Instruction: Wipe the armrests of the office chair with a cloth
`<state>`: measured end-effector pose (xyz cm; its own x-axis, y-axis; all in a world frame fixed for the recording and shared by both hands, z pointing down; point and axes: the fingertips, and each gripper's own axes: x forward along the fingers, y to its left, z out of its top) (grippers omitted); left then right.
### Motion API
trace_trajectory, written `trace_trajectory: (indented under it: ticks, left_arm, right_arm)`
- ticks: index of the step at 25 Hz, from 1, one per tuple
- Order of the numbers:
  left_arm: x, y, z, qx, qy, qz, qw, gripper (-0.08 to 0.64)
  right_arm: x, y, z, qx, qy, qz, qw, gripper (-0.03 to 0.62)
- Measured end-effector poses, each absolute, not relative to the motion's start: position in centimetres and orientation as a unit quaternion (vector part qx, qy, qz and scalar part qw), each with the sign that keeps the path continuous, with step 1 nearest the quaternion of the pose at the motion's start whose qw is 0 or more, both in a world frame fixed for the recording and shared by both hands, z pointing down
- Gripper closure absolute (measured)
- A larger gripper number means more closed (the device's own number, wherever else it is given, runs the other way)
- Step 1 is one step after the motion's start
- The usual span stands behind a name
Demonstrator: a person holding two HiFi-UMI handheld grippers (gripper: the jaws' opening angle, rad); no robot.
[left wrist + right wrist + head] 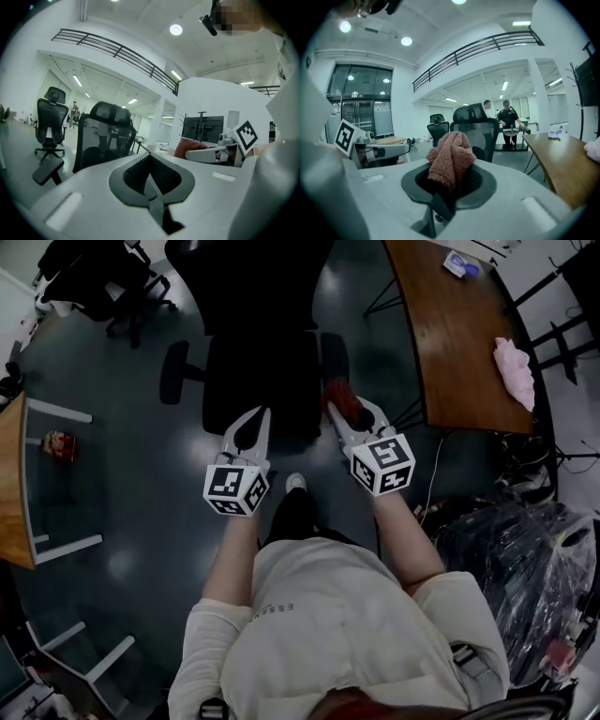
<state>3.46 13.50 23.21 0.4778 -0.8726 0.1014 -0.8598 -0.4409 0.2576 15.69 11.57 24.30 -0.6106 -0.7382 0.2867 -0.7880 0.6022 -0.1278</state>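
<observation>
A black office chair [251,362] stands in front of me, its left armrest [173,372] and right armrest [335,356] out to the sides. My right gripper [339,411] is shut on a red-pink cloth [343,401], which bulges from its jaws just below the right armrest. In the right gripper view the cloth [451,157] fills the closed jaws, with the chair's back [477,126] beyond. My left gripper [249,433] is shut with nothing in it, over the seat's front edge. The left gripper view shows the chair back [107,138] and the right gripper [211,153] holding the cloth.
A curved wooden desk [459,334] runs along the right, with a pink cloth [515,371] on it. Another office chair [103,282] stands at the far left. A wooden table [11,486] with white frame is at left. Plastic-wrapped bundles [520,563] sit at right.
</observation>
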Motion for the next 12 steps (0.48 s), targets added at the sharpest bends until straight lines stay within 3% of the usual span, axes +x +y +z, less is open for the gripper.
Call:
trace_trajectory:
  ticks: [12]
  left_arm:
    - [-0.1, 26.0, 18.5, 0.838, -0.532, -0.042, 0.112, 0.545]
  right_arm:
    - [13.2, 25.6, 20.6, 0.421, -0.899, 0.069, 0.104, 0.541]
